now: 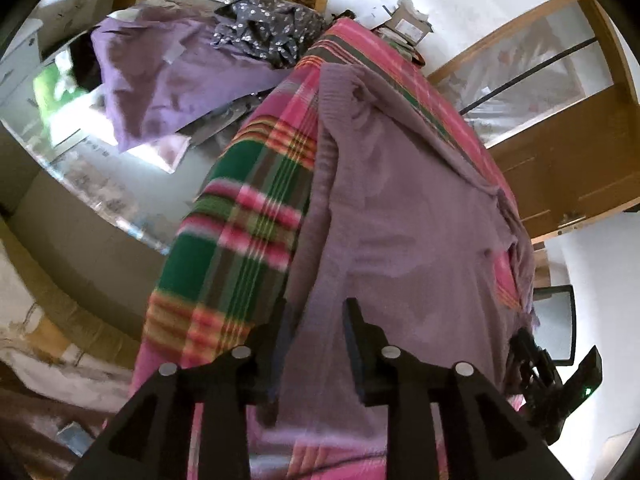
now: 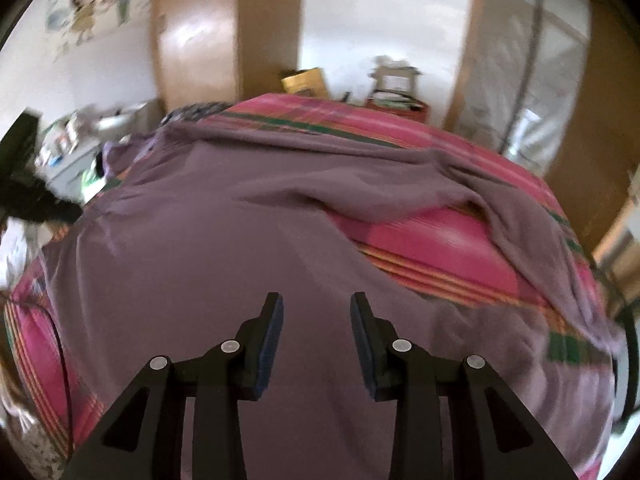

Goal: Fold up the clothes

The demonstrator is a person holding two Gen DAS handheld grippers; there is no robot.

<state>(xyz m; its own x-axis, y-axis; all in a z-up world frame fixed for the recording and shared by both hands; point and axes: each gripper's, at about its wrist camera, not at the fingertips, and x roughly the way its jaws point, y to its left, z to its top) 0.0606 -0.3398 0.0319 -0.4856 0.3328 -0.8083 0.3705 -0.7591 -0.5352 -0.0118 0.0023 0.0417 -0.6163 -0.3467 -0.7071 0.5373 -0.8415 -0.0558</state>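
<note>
Plaid blanket (image 1: pixel 224 240) is covered by the mauve sweater (image 2: pixel 248 216), spread flat with 1 sleeve bunched up. Left gripper (image 1: pixel 316 312) and right gripper (image 2: pixel 316 304) are both held apart, nothing clamped. That sleeve could easily get folded in crooked.

Right tool (image 2: pixel 316 312) above mauve garment (image 2: pixel 224 240), jaws apart, nothing between them. Garment lies spread over pink plaid blanket (image 2: pixel 416 240), one sleeve (image 2: pixel 520 216) bent along the right side. View motion-blurred.

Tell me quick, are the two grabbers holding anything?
Left gripper: open, over the purple sweater.
Right gripper: open, holding nothing.
</note>
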